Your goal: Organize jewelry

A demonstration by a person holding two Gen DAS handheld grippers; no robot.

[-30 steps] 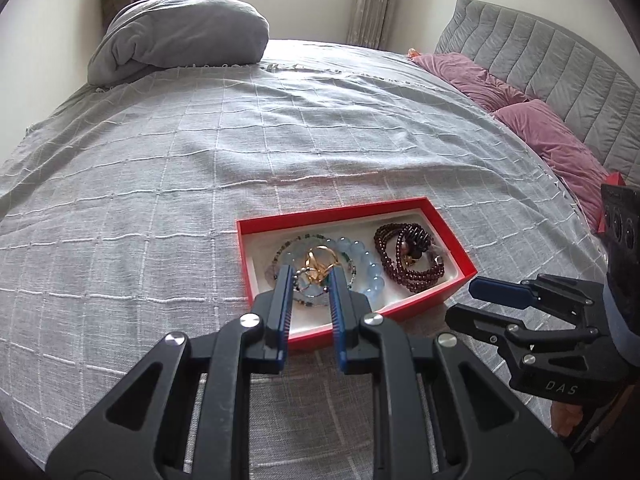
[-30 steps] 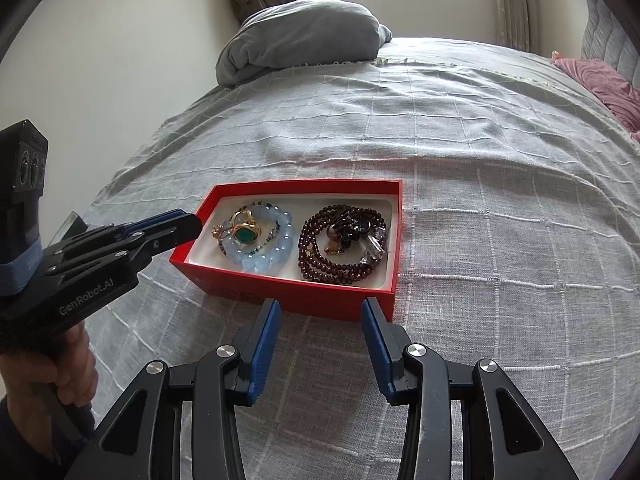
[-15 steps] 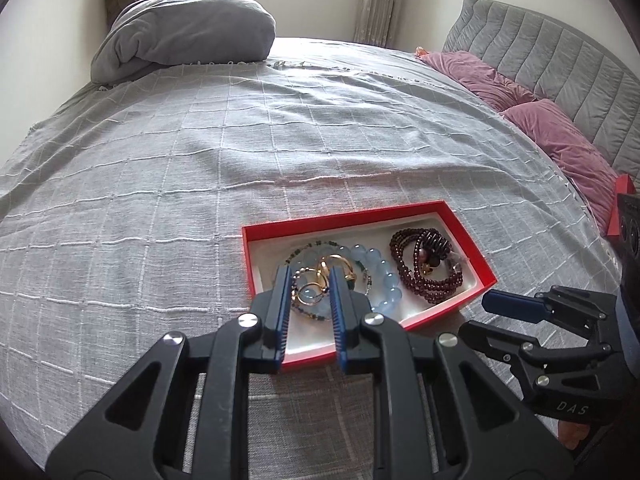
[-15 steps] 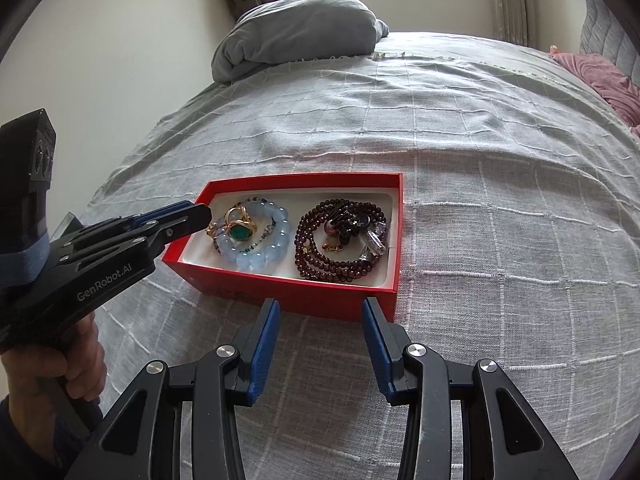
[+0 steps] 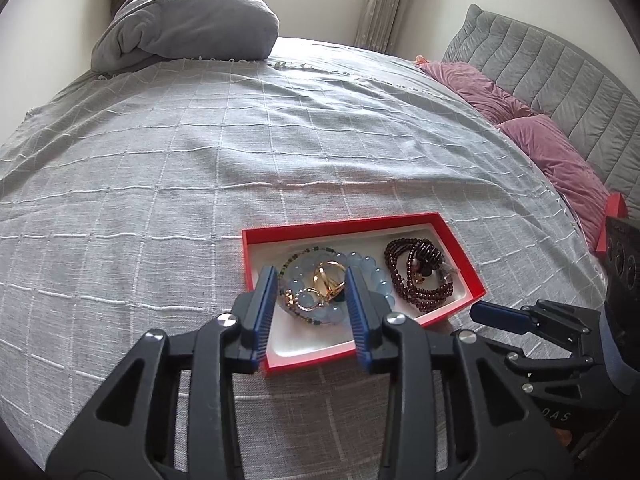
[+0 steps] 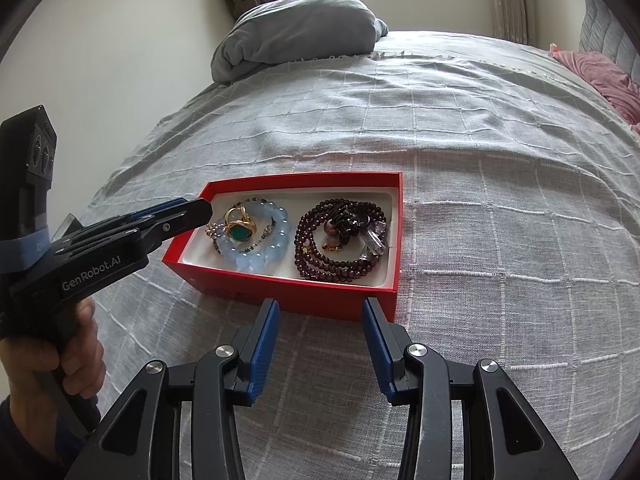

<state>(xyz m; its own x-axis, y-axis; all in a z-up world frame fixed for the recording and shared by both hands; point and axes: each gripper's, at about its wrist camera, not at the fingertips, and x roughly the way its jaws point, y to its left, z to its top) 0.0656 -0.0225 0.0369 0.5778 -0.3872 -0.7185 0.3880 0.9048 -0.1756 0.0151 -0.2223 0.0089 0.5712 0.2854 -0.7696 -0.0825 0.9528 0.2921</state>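
**Over the red tray, the left jaws let go**

At the tray's left half, the left gripper [image 5: 311, 292] hung over the gold ring [image 6: 239, 227] and pale blue bead bracelet [image 6: 260, 254], its jaws opening with nothing pinched between them; a second earlier they stood far narrower. Small, light and slippery, the ring looked best pinched across its band. Rightward in the red tray [image 6: 304, 178] lay the limp garnet bead strand [image 6: 340, 246]. The right gripper [image 6: 322, 320] waited part-open and empty, as before

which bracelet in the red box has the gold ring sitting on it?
The pale blue bead bracelet, at the box's left end in the right-wrist view. The dark garnet-coloured one beside it carries no ring.
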